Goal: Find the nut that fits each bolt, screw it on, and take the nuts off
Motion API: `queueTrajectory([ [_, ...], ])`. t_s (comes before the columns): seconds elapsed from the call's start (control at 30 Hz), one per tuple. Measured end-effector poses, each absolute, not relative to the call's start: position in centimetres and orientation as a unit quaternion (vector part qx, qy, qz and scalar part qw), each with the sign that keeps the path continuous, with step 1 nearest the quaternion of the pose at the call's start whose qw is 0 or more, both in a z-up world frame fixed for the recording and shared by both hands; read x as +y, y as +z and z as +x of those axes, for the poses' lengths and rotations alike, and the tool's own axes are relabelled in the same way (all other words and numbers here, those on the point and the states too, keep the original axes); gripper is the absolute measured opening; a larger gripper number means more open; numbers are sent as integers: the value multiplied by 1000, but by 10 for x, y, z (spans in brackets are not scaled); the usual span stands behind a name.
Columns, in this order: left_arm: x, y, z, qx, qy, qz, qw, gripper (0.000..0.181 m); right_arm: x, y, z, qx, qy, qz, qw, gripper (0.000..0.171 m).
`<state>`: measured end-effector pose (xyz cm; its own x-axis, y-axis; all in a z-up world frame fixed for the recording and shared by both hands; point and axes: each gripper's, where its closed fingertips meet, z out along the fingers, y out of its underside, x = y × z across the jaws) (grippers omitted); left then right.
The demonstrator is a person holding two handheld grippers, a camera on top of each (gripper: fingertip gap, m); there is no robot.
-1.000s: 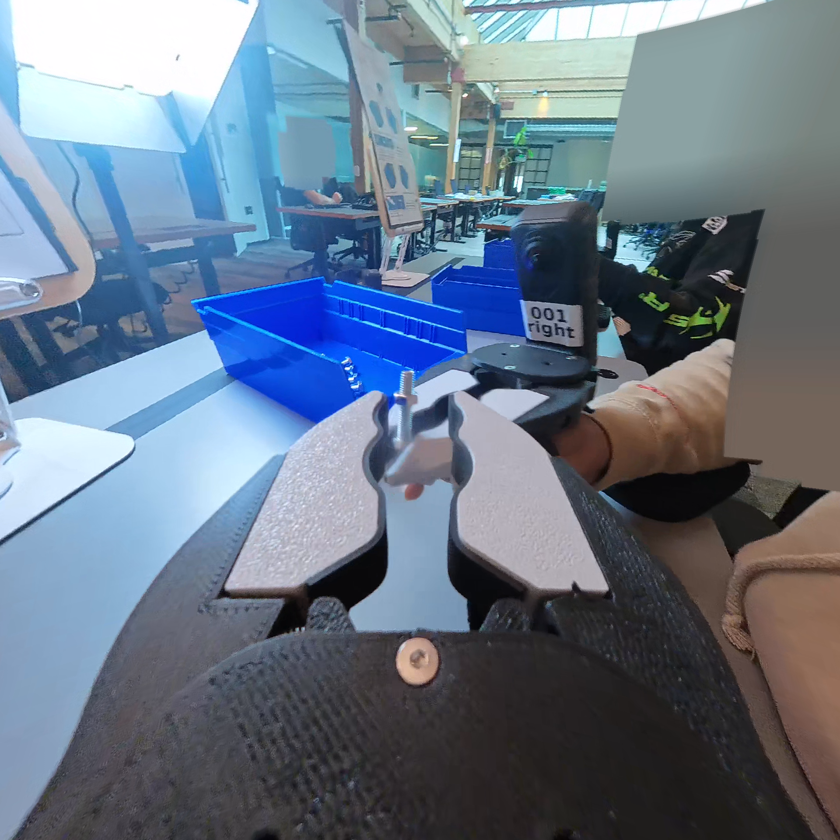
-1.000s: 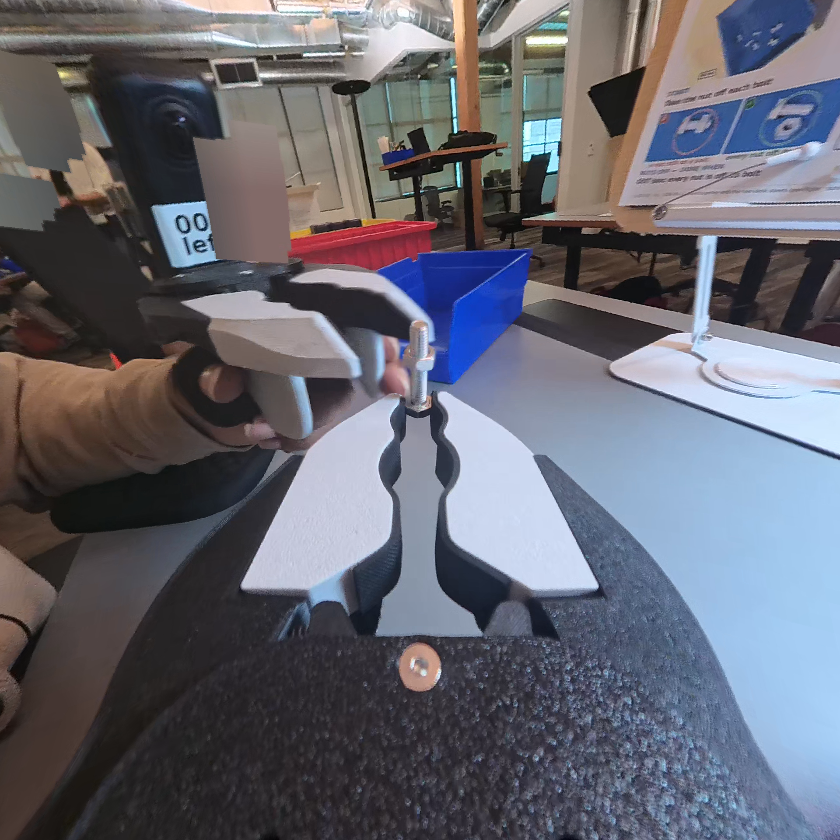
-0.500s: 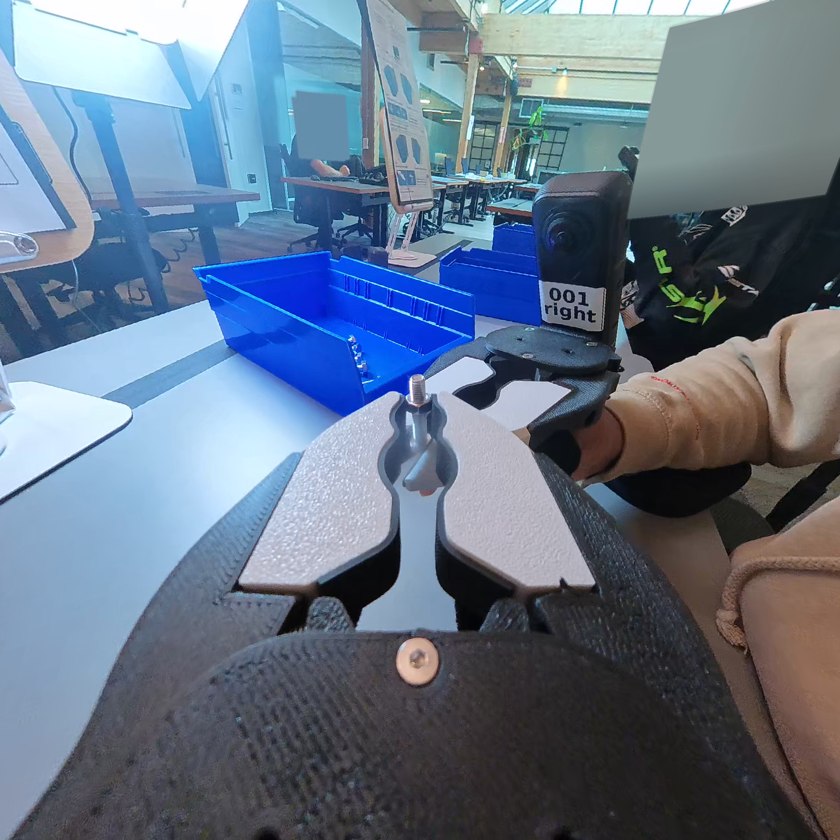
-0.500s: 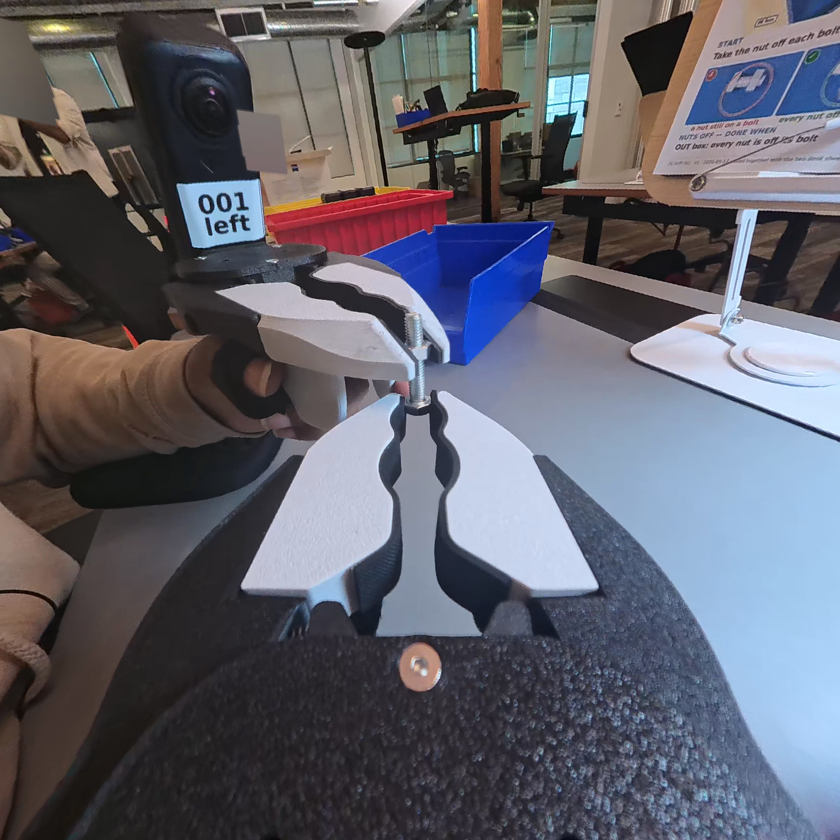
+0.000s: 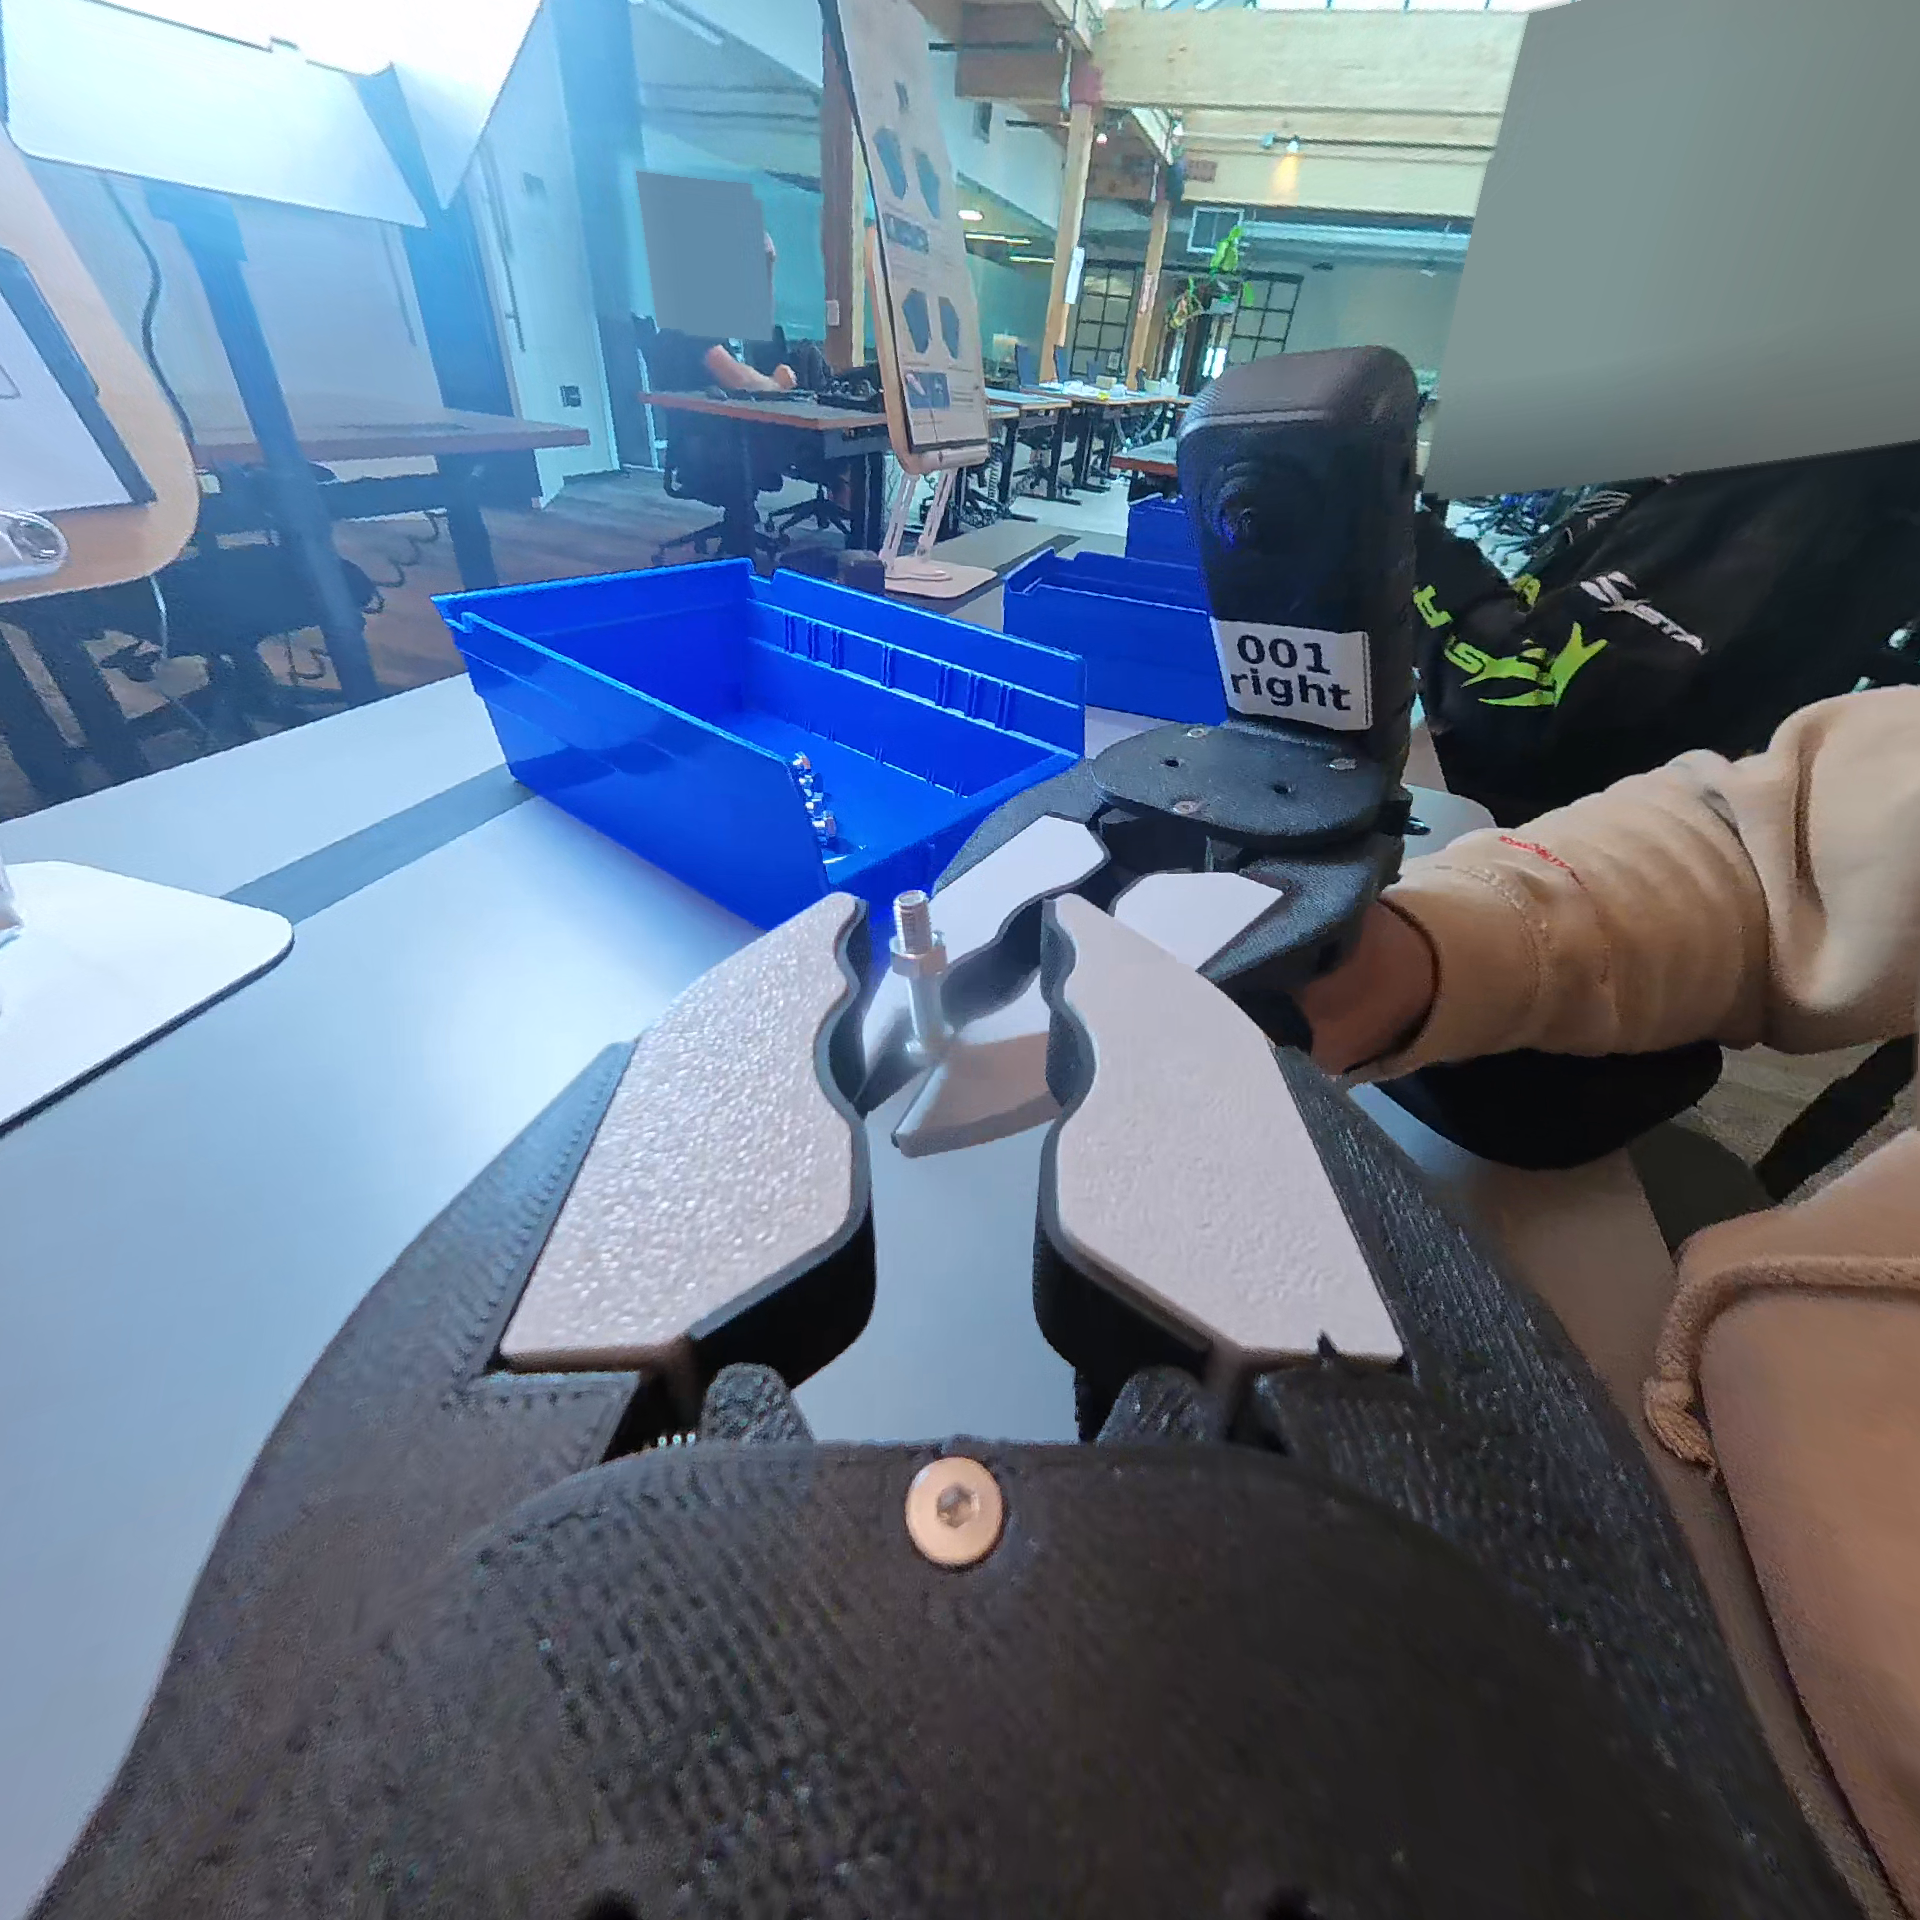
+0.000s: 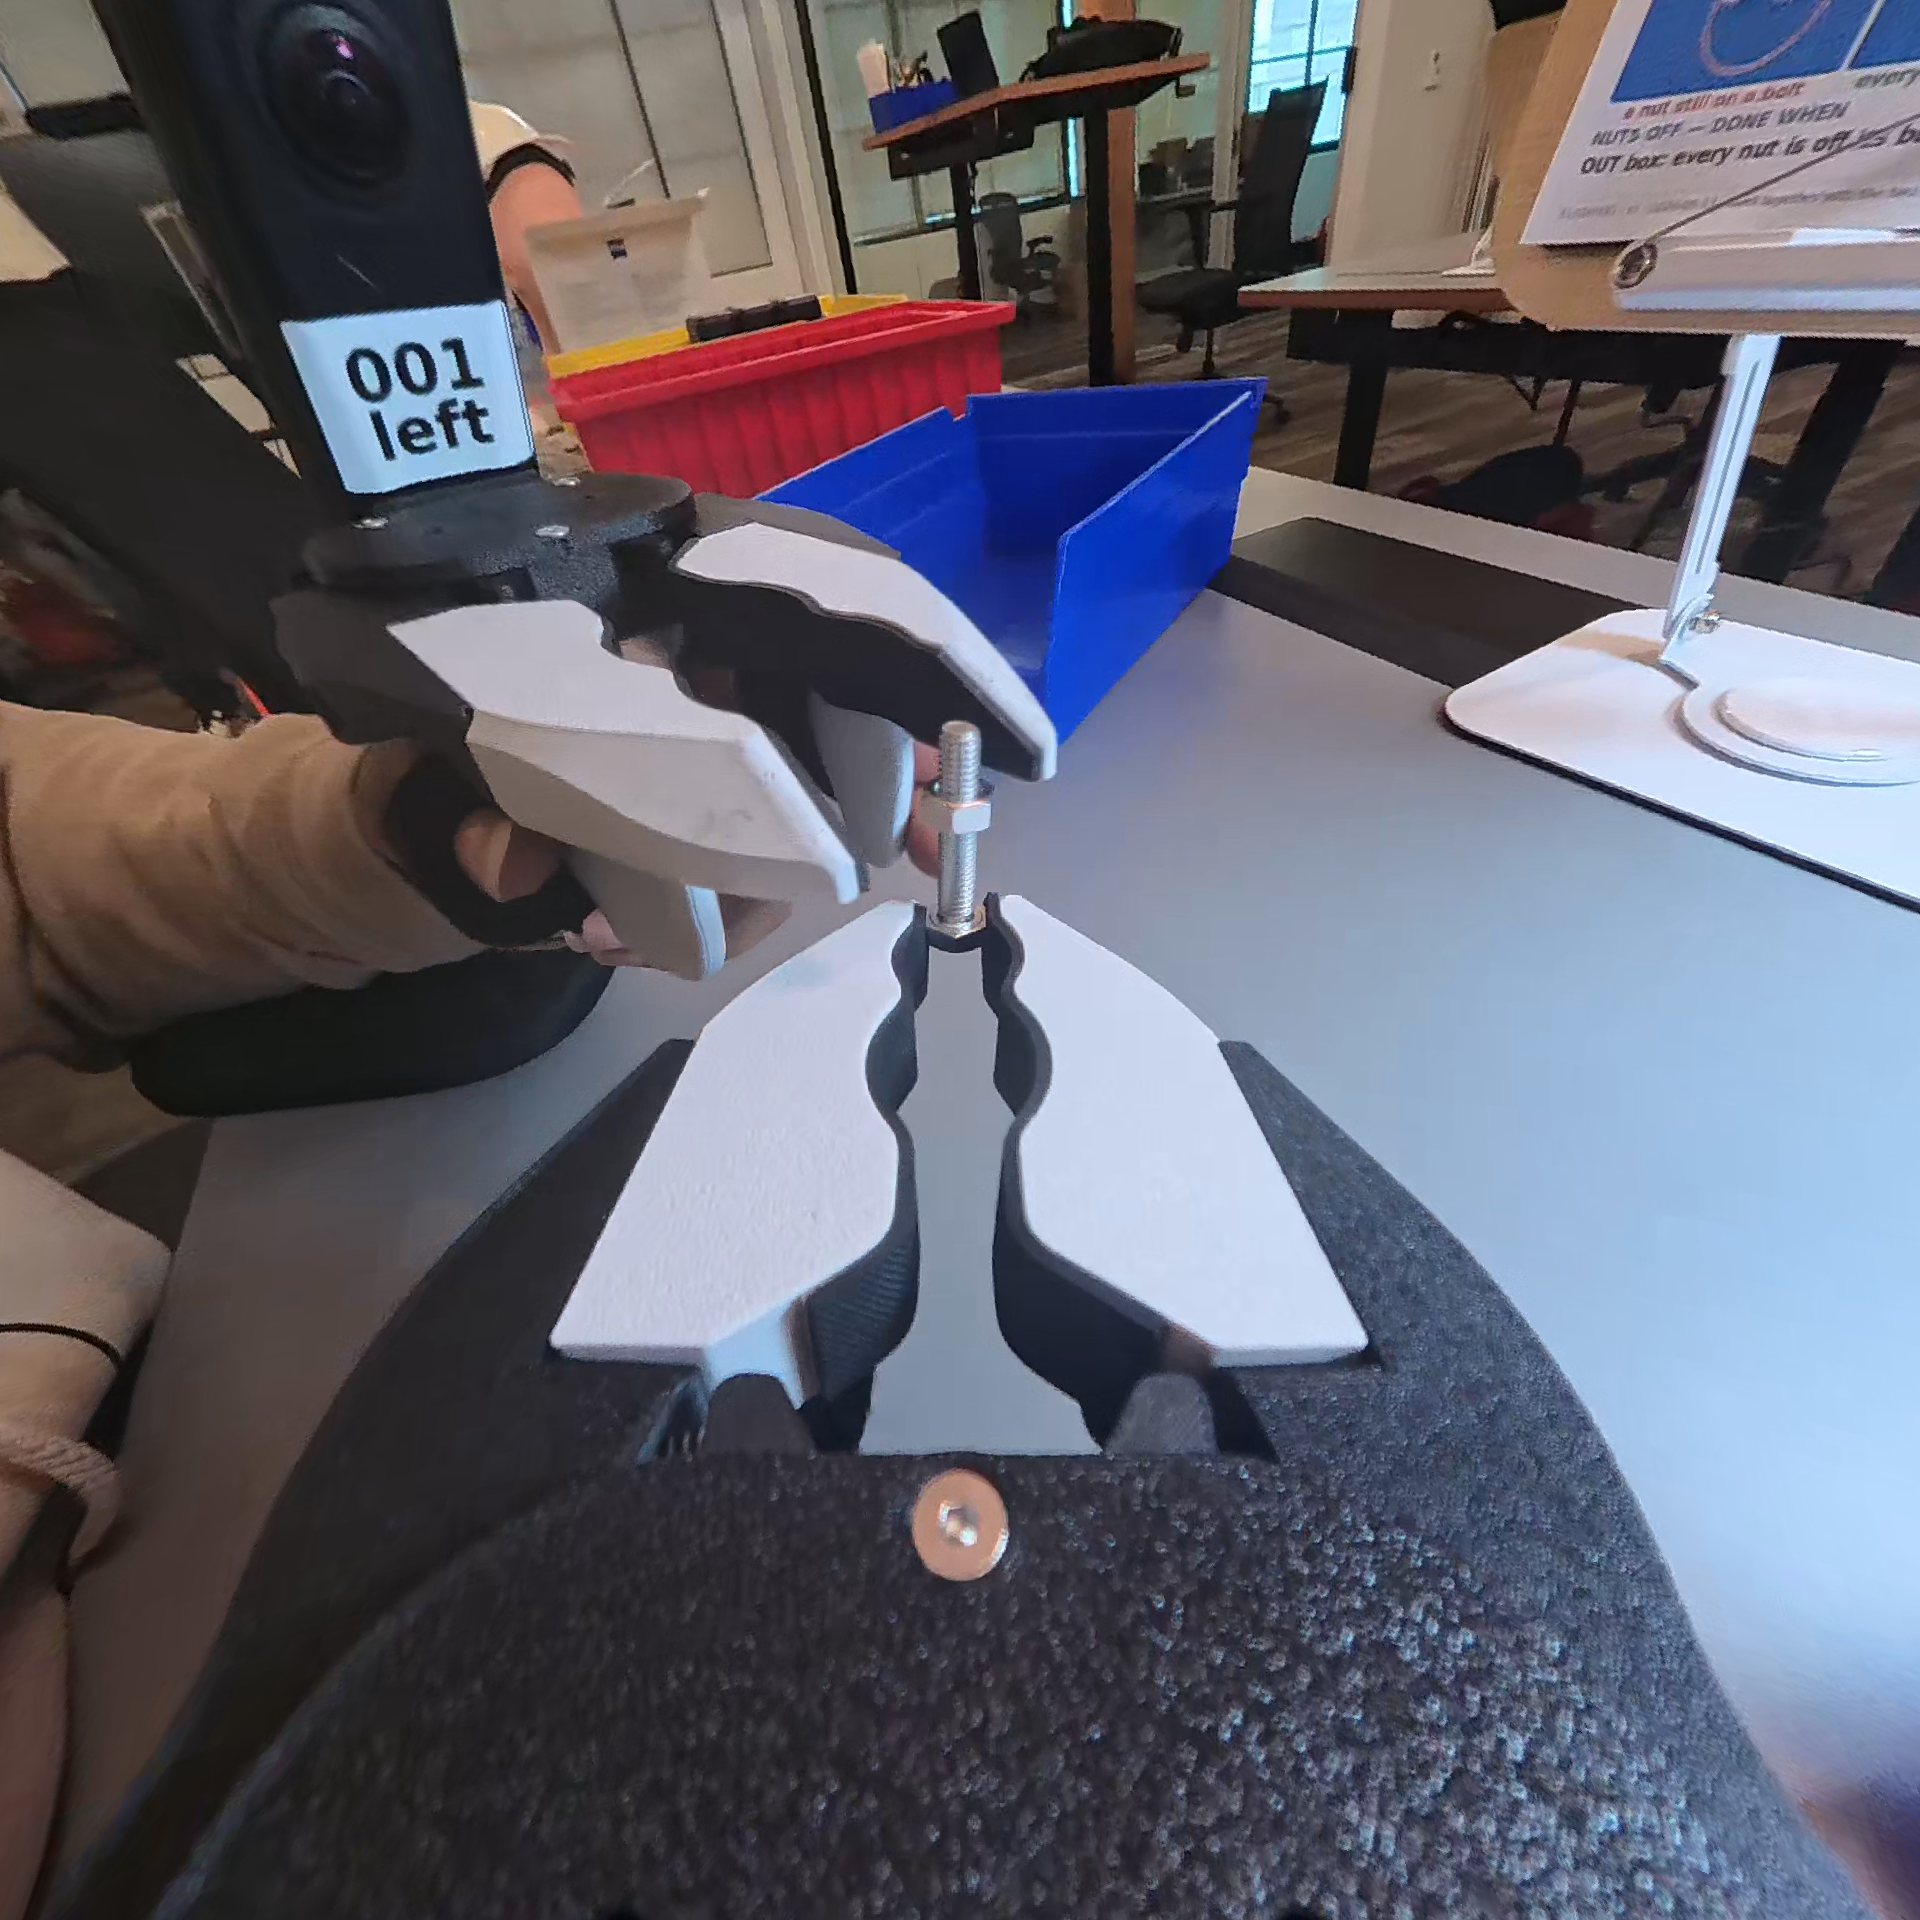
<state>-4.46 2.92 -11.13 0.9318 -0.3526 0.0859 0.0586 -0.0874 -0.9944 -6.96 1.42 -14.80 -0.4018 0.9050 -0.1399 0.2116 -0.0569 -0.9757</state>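
**Bolt held upright, left jaws loose around the nut**

At the left of the right wrist view, a person's hand in a beige sleeve carries the left gripper point(image 5: 951, 920). Its jaws are released: one grey finger passes behind the bolt and the other in front, with a clear gap on both sides. They stand at the level of the small silver hexagonal nut point(image 6: 958, 795), probably so that they can close on it for one more turn.

In the middle stands the thin silver threaded bolt point(image 6: 958, 857), upright above the grey table point(image 6: 1351, 987). The nut sits on the upper part of its thread, with some thread free above it. The right gripper point(image 6: 956, 916) has its jaws clenched on the head of the bolt at the very tips. This grip low on the head keeps the bolt from turning and leaves the whole thread free for the other gripper.

Further right, the open blue plastic bin point(image 6: 1132, 582) waits just behind the two grippers. In the left wrist view a few silver nuts point(image 5: 812, 800) lie inside it. It is near, I think, so that loose parts can be dropped in with a short move. At the far right the flat white base of a sign stand point(image 6: 1662, 717) rests on the table, well apart from the work.
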Motion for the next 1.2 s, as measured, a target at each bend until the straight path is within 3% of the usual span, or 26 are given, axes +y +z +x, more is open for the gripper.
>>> queueTrajectory([
  [0.13,25,-110,-43,101,-168,-727,658,28,20,-150,-71,-613,560,-466,306,10],
  [0.23,19,-105,-43,106,-184,-716,665,11,28,-149,-73,-604,556,-480,310,10],
  [0.33,21,-105,-46,104,-169,-717,668,14,32,-146,-72,-603,555,-479,315,10],
  [0.47,29,-114,-48,96,-163,-727,660,34,18,-147,-70,-622,554,-456,313,10],
  [0.57,26,-114,-43,104,-173,-727,656,30,20,-147,-71,-623,550,-458,314,10],
  [0.63,20,-109,-42,111,-186,-720,660,14,28,-146,-72,-614,547,-471,320,10],
  [0.9,30,-116,-51,88,-169,-729,658,38,23,-147,-71,-627,541,-462,319,9],
  [1.0,25,-115,-41,108,-191,-725,653,29,23,-147,-71,-627,540,-461,319,9],
  [1.03,20,-114,-37,124,-201,-722,651,12,27,-146,-72,-623,541,-466,321,9],
  [1.07,17,-111,-35,130,-206,-717,653,8,32,-146,-72,-618,541,-472,321,9],
  [1.2,22,-112,-44,110,-187,-720,659,20,33,-146,-72,-619,540,-471,321,9],
])
